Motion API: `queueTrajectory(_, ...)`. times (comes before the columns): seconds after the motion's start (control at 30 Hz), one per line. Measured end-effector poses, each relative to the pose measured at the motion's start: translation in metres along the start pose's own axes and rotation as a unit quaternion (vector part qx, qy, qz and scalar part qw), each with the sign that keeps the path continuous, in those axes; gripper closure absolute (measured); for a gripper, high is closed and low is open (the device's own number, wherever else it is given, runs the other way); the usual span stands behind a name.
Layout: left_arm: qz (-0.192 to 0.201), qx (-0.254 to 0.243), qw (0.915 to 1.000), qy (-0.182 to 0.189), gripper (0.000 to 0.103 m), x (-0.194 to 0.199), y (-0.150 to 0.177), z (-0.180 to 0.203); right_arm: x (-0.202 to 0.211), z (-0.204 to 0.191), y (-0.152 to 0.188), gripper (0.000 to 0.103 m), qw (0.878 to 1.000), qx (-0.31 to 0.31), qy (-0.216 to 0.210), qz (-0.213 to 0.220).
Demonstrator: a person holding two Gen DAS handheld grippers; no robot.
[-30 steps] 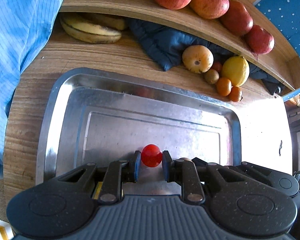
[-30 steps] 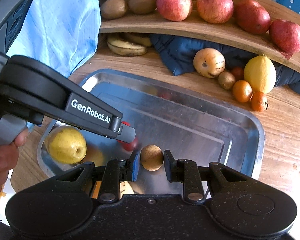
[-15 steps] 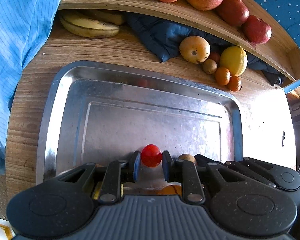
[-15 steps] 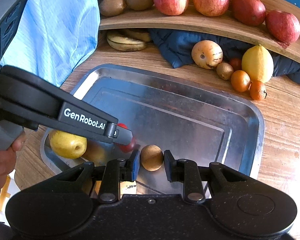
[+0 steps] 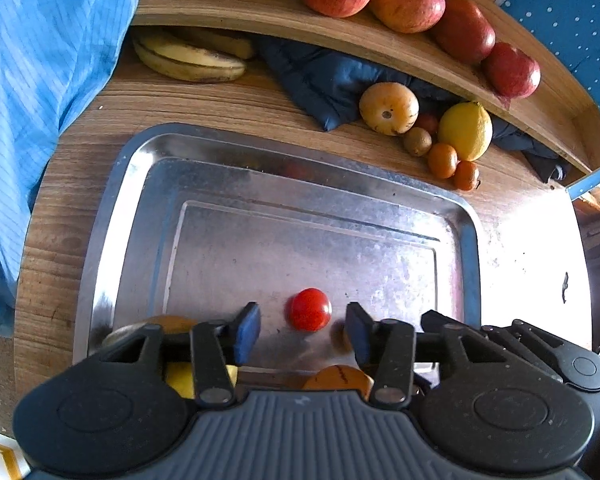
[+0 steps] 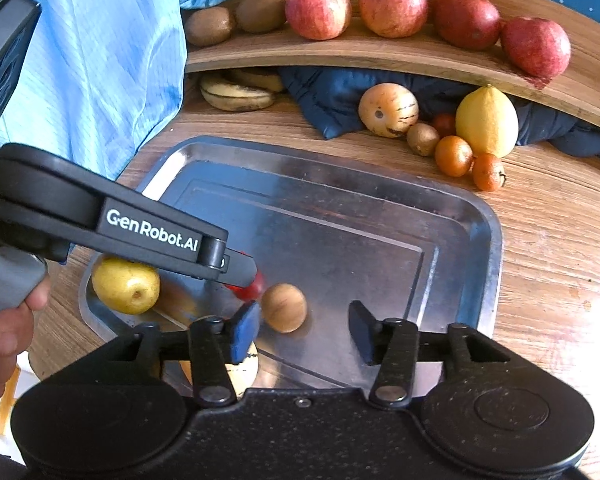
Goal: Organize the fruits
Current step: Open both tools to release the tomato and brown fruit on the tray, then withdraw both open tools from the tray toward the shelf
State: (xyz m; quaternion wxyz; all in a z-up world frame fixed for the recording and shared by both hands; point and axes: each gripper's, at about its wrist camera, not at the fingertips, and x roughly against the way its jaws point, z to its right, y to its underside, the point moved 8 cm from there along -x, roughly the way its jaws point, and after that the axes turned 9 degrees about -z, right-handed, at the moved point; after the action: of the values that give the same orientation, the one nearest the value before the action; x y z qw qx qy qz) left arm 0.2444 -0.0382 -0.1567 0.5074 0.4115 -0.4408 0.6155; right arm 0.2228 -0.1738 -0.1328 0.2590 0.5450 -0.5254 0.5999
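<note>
Both hand-held grippers, left (image 5: 303,328) and right (image 6: 304,330), are spread; we lift straight toward twelve o'clock, leaving tomato (image 5: 309,309) and brown fruit (image 6: 284,307) unmoved on the tray (image 6: 494,240).

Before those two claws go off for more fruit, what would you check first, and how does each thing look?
1. Left gripper open: ok, both fingers stand apart from the small red fruit.
2. Right gripper open: ok; its left finger sits close beside the small brown fruit, contact cannot tell.
3. Both fruits resting on the metal tray: ok.
4. The two fruits settled, not rolling: cannot tell.
5. Room left on the tray: ok, most of the floor is bare; a yellow fruit sits in the near corner.
6. More fruit waiting: ok, a lemon and small oranges lie on the wooden table.
</note>
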Motion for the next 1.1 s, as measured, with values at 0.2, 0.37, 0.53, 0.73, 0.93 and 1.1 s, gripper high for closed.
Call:
queueTrajectory(0.2, 0.033, 0.003, 0.9994, 0.007, 0.027, 0.015, 0.005, 0.006, 0.014, 0.002, 0.005, 0.024, 1.0, -0.004, 0.001, 0.02)
queueTrajectory(0.37, 0.057, 0.005, 0.9983, 0.011, 0.016, 0.028, 0.012, 0.011, 0.024, 0.002, 0.01, 0.012, 1.0, 0.0, -0.001, 0.031)
queueTrajectory(0.53, 0.071, 0.008, 0.9974, 0.007, 0.003, 0.039, 0.024, 0.014, 0.034, -0.002, 0.017, 0.002, 0.999, 0.007, -0.008, 0.035)
queueTrajectory(0.73, 0.065, 0.01, 0.9977, -0.015, 0.001, 0.049, 0.047, 0.009, 0.04, -0.008, 0.028, 0.001, 0.999, 0.025, -0.018, 0.024)
queueTrajectory(0.93, 0.045, 0.032, 0.9951, -0.082, 0.001, 0.051, 0.071, -0.007, 0.041, -0.014, 0.043, 0.001, 0.999, 0.048, -0.011, 0.004)
queueTrajectory(1.1, 0.03, 0.067, 0.9923, -0.1, 0.001, 0.052, 0.08, -0.023, 0.042, -0.011, 0.049, 0.001, 0.999, 0.045, -0.006, 0.0)
